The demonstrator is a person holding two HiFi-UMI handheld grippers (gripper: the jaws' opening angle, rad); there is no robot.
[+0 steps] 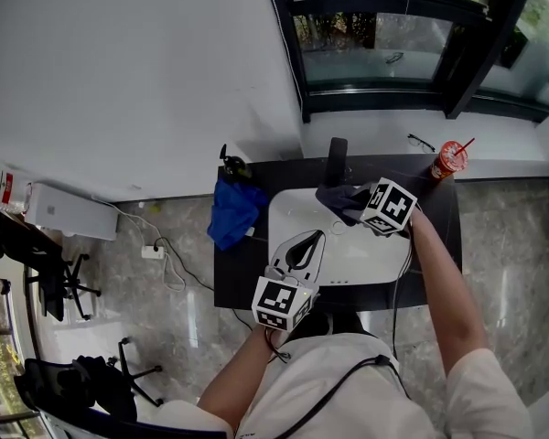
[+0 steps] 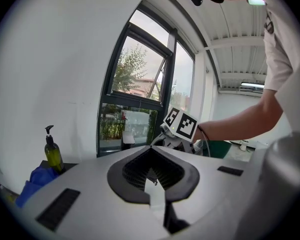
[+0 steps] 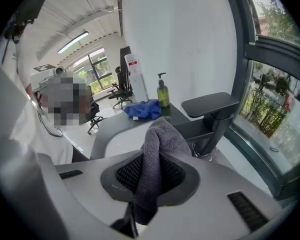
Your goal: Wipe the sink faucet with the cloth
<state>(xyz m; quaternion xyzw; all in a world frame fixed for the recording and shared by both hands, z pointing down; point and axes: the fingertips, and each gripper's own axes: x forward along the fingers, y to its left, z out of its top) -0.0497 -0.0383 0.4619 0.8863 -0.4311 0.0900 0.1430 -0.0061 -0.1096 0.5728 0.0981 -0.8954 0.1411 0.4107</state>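
The right gripper [image 3: 159, 134] is clamped on the grey cloth [image 3: 157, 159], held just beside the black faucet [image 3: 210, 106] (it stands at the white sink's [image 1: 366, 259] far rim). The left gripper [image 2: 152, 154] hovers over the sink's near edge, jaws together and empty.

Nothing legible: print on the red cup [image 1: 448, 160] and soap bottle [image 3: 163, 95] is too small
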